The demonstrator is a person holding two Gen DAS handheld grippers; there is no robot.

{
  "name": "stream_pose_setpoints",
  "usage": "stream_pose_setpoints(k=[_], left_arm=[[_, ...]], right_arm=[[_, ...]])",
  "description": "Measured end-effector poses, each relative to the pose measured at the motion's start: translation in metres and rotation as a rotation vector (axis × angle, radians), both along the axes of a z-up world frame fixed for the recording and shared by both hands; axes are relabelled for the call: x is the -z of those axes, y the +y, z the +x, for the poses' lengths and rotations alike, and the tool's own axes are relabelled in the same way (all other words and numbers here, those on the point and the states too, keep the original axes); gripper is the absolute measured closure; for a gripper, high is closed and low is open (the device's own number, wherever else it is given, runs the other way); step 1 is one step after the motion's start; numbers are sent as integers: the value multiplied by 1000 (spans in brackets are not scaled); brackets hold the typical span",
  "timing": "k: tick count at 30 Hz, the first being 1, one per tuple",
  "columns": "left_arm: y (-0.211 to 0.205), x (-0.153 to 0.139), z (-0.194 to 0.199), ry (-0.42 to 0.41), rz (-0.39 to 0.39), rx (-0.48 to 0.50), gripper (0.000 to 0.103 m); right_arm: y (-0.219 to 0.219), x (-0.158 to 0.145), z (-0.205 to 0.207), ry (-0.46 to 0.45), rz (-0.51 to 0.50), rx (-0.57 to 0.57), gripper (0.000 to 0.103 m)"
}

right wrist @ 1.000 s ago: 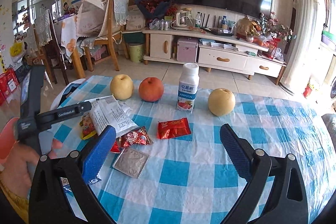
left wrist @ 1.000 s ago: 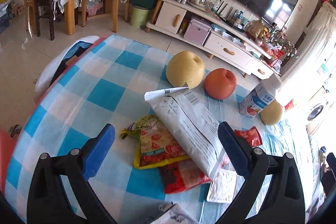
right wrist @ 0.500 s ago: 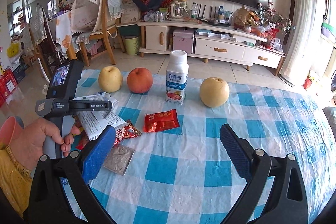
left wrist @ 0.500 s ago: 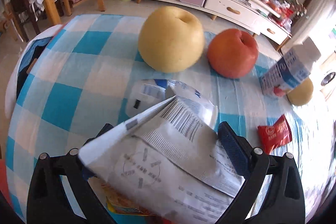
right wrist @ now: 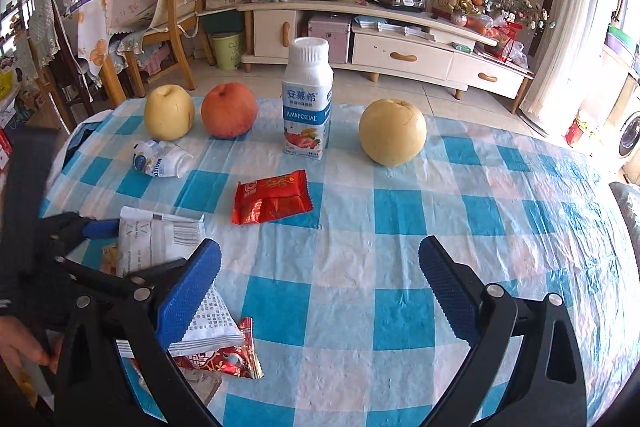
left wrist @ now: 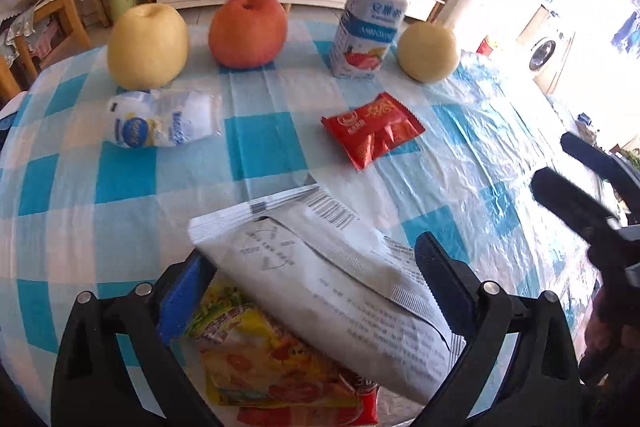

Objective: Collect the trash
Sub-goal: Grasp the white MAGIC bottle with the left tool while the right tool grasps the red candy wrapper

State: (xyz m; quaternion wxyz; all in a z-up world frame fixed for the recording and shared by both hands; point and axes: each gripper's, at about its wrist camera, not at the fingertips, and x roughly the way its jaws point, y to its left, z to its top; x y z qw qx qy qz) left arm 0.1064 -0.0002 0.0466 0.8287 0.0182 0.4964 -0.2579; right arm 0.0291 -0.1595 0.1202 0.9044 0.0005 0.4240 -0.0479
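Left gripper (left wrist: 316,267) jaws grasp white wrapper (left wrist: 340,287) | right gripper (right wrist: 320,287) jaws released | your loose pinch risks dropping it.

"AMBROSIAL" and "安慕希" on the white yogurt bottle (right wrist: 307,103).

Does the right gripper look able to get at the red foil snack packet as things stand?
Probably yes: the right gripper is open and empty, and only bare checked tablecloth lies between it and the red foil snack packet.
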Motion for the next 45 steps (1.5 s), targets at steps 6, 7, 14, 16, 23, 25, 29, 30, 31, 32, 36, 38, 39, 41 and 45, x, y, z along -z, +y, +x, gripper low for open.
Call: stream_pose_setpoints(k=[6,7,14,16,23,25,29,30,31,32,36,38,39,41,45], left_arm=[[57,-17,29,-83,5,-199,4],[59,-15,34,-89,12,-206,4],[37,4,72,-88,105,-198,4],[33,4,78,-110,114,-190,4],[30,18,99,-108,189,-187,4],[29,22,102,-97,193,-186,4],[28,27,105,-97,209,-181,4],[27,28,107,-96,215,-183,4],[26,29,109,-94,217,-183,4],[25,31,110,-92,222,-183,4],[18,38,110,-100,259,-168,12],[17,37,110,-101,253,-174,16],[16,37,110,-102,255,-177,16],[15,36,108,-104,254,-179,18],[16,35,104,-110,252,-182,22]], right_arm=[[-3,22,19,19,5,6,5],[-4,26,24,22,22,4,5],[0,44,50,45,68,-19,5],[1,47,58,42,64,-25,5],[0,60,84,56,64,-60,5],[0,65,90,61,54,-57,5],[9,68,98,57,35,-98,5],[13,70,100,59,18,-108,5],[15,72,102,63,6,-118,5],[18,75,103,69,2,-128,5],[24,86,109,95,-25,-149,5],[26,91,109,103,-31,-157,5],[25,92,109,101,-32,-157,5],[22,92,109,94,-25,-147,5],[21,88,108,79,-10,-148,18]])
